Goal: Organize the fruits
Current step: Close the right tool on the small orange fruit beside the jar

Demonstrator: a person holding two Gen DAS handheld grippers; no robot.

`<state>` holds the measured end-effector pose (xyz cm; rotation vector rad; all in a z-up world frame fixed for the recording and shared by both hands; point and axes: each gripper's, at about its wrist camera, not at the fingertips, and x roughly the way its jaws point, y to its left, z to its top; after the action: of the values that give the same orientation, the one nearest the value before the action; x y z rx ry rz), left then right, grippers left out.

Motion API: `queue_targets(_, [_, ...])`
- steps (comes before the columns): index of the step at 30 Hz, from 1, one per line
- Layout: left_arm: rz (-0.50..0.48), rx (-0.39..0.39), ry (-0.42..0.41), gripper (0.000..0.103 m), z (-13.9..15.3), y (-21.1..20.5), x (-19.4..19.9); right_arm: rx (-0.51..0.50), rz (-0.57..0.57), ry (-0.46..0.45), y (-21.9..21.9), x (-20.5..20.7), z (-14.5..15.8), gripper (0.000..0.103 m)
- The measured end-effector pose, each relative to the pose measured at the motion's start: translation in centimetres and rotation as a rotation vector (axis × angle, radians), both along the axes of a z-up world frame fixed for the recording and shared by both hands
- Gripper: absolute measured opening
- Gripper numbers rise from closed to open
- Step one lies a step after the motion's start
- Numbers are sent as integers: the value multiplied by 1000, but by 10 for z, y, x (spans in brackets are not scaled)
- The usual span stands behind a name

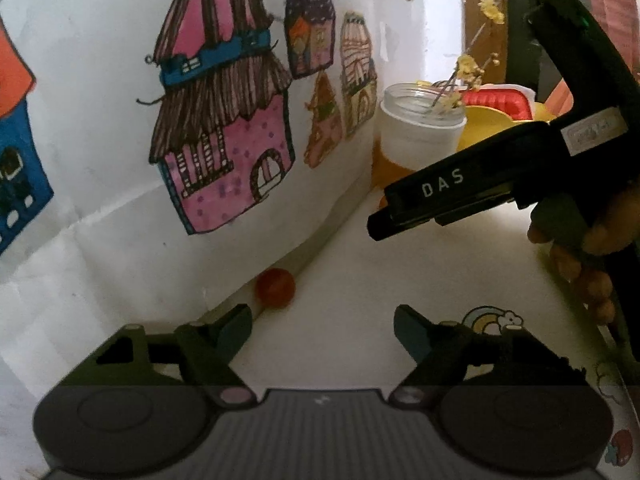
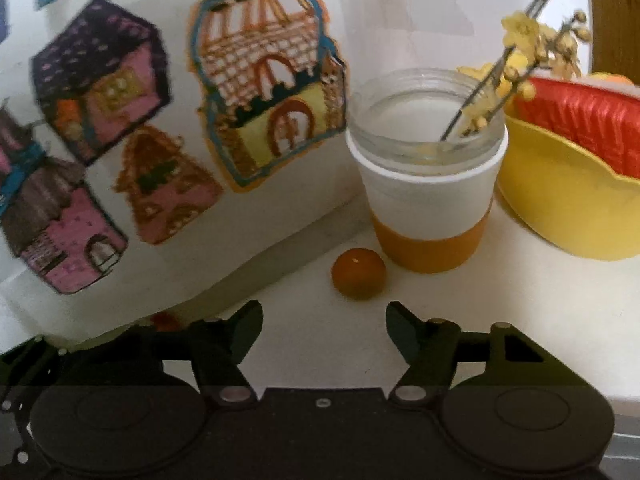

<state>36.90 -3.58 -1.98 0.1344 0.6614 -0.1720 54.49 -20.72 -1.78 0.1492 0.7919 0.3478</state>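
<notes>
A small red round fruit (image 1: 276, 288) lies on the white tabletop against the paper-covered wall, just ahead of my left gripper (image 1: 322, 328) and near its left finger. That gripper is open with nothing between its pads. A small orange round fruit (image 2: 359, 274) rests in front of a white-and-orange cup (image 2: 428, 216). My right gripper (image 2: 324, 328) hovers just short of it, open and empty. In the left wrist view the right gripper (image 1: 378, 228) reaches in from the right, held by a hand (image 1: 580, 252). The red fruit (image 2: 164, 320) peeks out beside the right gripper's left finger.
A glass jar with yellow flower sprigs (image 2: 520, 40) sits inside the cup. A yellow bowl (image 2: 560, 204) holding a red ribbed container (image 2: 580, 120) stands to the right. The wall paper (image 1: 100, 160) with house drawings bounds the left. A rainbow sticker (image 1: 488, 320) marks the tabletop.
</notes>
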Motion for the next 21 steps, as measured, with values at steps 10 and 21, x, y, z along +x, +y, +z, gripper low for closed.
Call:
queue_targets(10, [133,-57,37,72,0,7,18,26,-56,11,-3,27,-9,55])
queue_targets(21, [213,-133,22,66,-2,4,26,42,-89,-2,-3,31,-10,45])
